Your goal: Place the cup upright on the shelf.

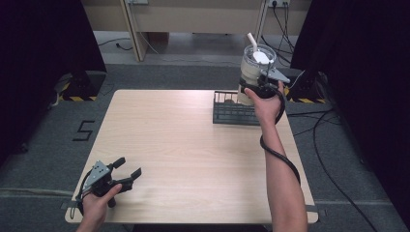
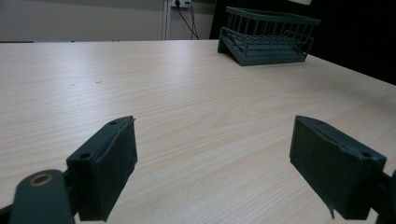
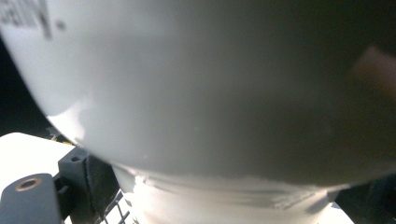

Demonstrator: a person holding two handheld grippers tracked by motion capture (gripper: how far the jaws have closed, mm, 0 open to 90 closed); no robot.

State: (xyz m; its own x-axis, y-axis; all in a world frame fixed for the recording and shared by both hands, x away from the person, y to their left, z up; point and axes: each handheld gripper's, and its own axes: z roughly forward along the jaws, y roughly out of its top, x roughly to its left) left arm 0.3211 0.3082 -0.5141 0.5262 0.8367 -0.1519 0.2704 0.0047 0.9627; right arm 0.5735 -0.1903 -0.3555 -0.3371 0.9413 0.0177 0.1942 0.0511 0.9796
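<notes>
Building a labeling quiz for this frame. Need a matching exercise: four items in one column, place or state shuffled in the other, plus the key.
Items:
1. left gripper
2. right gripper
3. dark wire basket
4. white blender jar

States:
A. sits on the table's far right part
B. jaws apart, nothing between them, near the front left corner
C. held up above the basket, a white stick-like piece poking from its top
D. closed around the jar's lower part

Pairs: 1-B, 2-D, 3-A, 4-C
</notes>
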